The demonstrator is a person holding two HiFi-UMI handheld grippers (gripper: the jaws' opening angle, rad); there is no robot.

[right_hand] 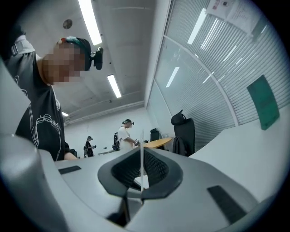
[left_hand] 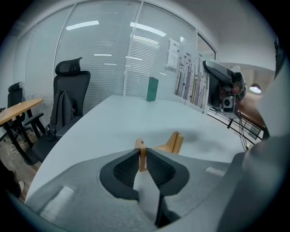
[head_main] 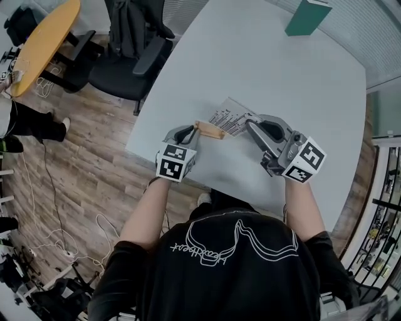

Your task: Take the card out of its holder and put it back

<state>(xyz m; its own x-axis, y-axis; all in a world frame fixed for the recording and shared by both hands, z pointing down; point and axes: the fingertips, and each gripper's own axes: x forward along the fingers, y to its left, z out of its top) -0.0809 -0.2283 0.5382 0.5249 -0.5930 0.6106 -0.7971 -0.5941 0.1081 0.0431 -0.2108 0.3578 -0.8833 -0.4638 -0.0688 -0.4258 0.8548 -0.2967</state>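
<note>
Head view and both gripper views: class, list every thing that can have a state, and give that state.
card: out of the holder, off the table, pinched by the right gripper
holder: empty, resting on the table, one end clamped
left gripper: shut on the holder
right gripper: shut on the card
green box: standing upright on the table's far end

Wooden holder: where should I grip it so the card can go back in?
Take the wooden holder by its left end, coming from the left, as the left hand-held gripper does now. It is a slim bar, so that leaves its length clear for the card.
</note>
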